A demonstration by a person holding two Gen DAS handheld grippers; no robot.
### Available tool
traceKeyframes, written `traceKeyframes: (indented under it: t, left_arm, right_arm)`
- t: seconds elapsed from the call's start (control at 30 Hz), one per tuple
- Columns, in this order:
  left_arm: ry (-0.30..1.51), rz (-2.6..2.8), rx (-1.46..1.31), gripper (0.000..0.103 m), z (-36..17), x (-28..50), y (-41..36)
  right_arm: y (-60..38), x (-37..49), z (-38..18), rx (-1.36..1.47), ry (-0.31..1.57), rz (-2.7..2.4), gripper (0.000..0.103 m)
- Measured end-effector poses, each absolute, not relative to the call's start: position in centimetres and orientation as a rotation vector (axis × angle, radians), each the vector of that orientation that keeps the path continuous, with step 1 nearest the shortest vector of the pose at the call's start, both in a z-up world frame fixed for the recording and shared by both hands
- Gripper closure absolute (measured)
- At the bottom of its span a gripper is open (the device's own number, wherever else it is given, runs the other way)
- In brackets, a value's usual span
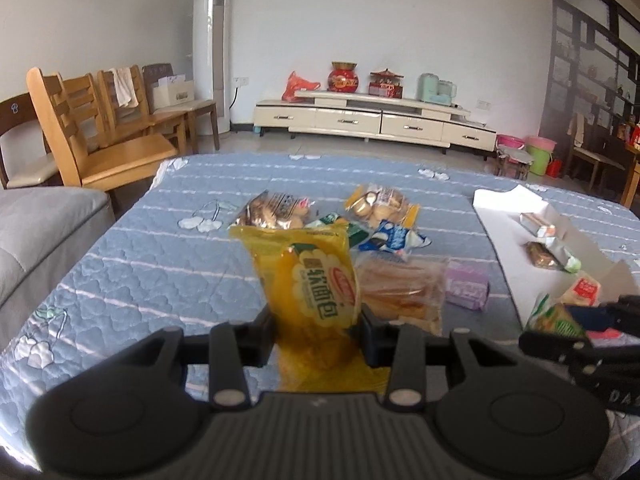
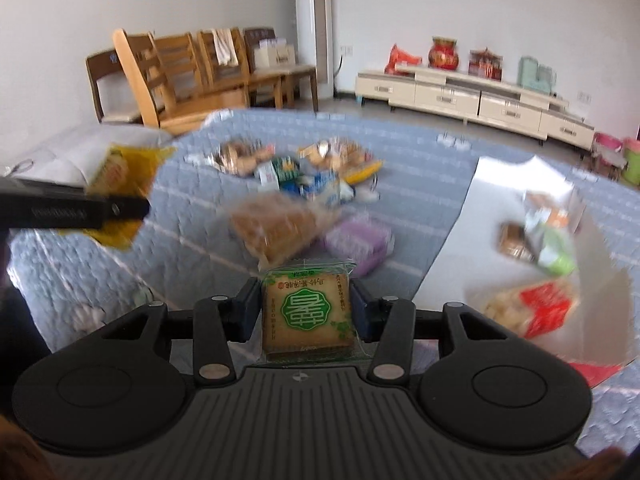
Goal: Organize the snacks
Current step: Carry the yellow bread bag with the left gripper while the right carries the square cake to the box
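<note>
Nearest the left wrist camera, the left claw (image 1: 318, 330) is clamped narrow on a yellow bread pack (image 1: 316, 280), which stands upright between its pads, lifted above the surface (image 1: 160, 248). That surface is covered with a blue quilted cloth. Beyond the yellow pack lies a loose pile: a clear bag of brown cake slices (image 1: 400, 288) just behind it, a purple pack (image 1: 466, 288) beside that, then a blue-and-white pack (image 1: 394, 238) and two bags of small biscuits (image 1: 276, 210) farther back.

To the right of the pile sits a white box (image 1: 504, 240), open on top. It holds a brown bar (image 1: 540, 254) with a green wrapper next to it, an orange-ended pack at the far end and a red-and-white pack (image 1: 586, 290) at the near end.

In the right wrist view, the right claw (image 2: 306, 310) grips a square green-labelled biscuit (image 2: 308, 312) in clear wrap, pads pressing both sides. It hangs over the surface close to the box's (image 2: 460, 248) near left corner, with the cake bag (image 2: 276, 224) and purple pack (image 2: 358, 240) just ahead. This view is blurred, so the pile's details are hard to read. The left claw with its yellow pack (image 2: 120, 176) shows at the left edge here, well apart from the box.

Chairs (image 1: 92, 128) and a low cabinet (image 1: 376, 118) stand against the far wall.
</note>
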State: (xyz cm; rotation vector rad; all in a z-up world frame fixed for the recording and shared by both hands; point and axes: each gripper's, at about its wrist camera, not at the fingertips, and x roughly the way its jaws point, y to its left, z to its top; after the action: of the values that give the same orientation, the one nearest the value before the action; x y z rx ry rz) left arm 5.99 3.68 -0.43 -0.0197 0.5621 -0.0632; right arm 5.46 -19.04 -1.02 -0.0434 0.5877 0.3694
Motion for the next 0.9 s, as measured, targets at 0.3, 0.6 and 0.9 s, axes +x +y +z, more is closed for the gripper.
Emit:
traceKeyframes:
  t: [0.3,0.6,0.9]
  left_arm:
    - [0.507,-0.089,-0.013,0.063,1.4,4.2,2.5]
    - [0.486,-0.118,0.011,0.063,2.3,3.2,1.0]
    - [0.475,-0.130,0.035,0.063,2.6,2.8,-0.2]
  right_arm:
    - [-20.9,2.5,2.6,-0.044,0.487,0.305,0.045]
    - [-24.1,0.6,3.8,-0.020,0.421,0.182,0.045]
    - [-26.1,0.0,3.9,0.009,0.401,0.122,0.045]
